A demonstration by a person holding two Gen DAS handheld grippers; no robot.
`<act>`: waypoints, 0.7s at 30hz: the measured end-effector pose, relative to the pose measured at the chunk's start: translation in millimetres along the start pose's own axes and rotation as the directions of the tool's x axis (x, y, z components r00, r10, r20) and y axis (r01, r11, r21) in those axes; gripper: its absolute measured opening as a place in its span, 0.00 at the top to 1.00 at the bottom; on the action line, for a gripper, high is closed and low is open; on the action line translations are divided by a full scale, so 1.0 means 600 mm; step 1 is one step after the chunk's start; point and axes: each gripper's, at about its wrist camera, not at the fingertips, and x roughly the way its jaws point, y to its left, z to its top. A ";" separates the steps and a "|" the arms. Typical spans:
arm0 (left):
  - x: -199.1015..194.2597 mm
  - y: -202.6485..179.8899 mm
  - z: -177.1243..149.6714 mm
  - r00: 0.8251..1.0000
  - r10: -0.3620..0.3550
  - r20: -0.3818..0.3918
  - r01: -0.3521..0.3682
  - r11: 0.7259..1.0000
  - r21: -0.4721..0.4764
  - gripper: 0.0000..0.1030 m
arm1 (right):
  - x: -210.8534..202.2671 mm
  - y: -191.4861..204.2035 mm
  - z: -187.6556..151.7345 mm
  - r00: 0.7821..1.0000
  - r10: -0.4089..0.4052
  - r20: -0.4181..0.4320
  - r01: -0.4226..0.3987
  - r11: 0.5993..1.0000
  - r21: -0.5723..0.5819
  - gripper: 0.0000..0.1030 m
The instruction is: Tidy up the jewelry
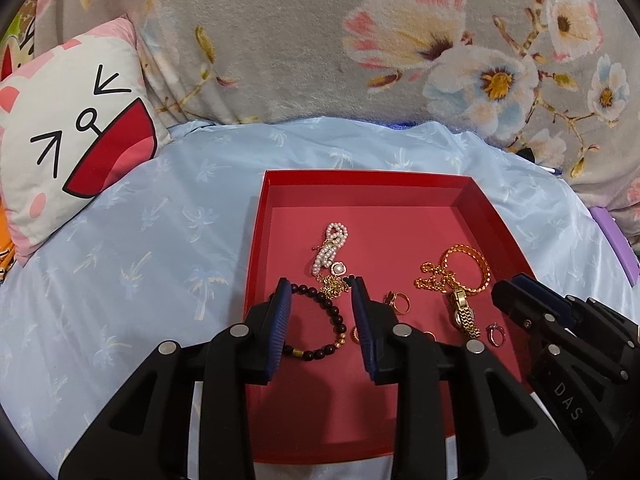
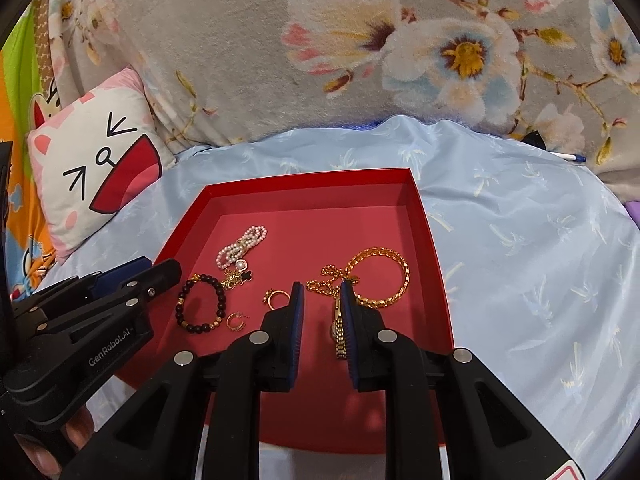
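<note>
1. Closest in, the left gripper (image 1: 320, 292) hangs low over the near-left part of the red tray (image 1: 360, 184), its blue-padded fingers (image 1: 280, 320) spread wide with nothing between them but air; the dark bead bracelet (image 1: 328, 320) lies on the tray floor in the gap below.
2. The right gripper (image 2: 320, 296) sits over the near middle of the same tray, jaws parted by a narrower gap. The gold watch (image 2: 339, 332) lies in that gap right against the right-hand pad; I cannot tell whether the pad presses on it, and the other pad is clear of it.
3. The tray rests on a pale blue sheet (image 1: 160, 220) printed with palm trees.
4. Toward the far left of the tray floor lies a bunched pearl strand (image 1: 331, 246), and just nearer, a pearl pendant on a fine gold chain (image 1: 334, 280), touching the bead bracelet's far end.
5. On the right side, a gold bangle (image 1: 468, 268) lies beside a tangled gold chain (image 1: 434, 280), with the watch's strap running out from under them.
6. Small pieces are scattered near: gold rings (image 1: 398, 302) in the middle, a hoop earring (image 2: 236, 320) by the bracelet, and a pinkish stone ring (image 1: 496, 332) at the right wall.
7. Behind, a cat-face cushion (image 1: 76, 128) leans at the left against a grey floral blanket (image 1: 280, 40).
</note>
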 end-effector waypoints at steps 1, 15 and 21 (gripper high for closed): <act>-0.005 -0.001 -0.002 1.000 0.005 0.005 -0.005 1.000 0.002 0.71 | -0.005 0.001 -0.003 1.000 -0.002 0.003 0.002 1.000 -0.002 0.79; -0.089 -0.029 -0.083 0.996 0.039 0.076 -0.042 0.998 0.047 0.47 | -0.098 -0.003 -0.105 0.996 -0.072 0.057 0.072 0.997 0.010 0.53; -0.112 -0.030 -0.127 0.995 0.048 0.087 -0.050 0.998 0.028 0.39 | -0.121 -0.010 -0.152 0.992 -0.113 0.056 0.112 0.993 0.023 0.46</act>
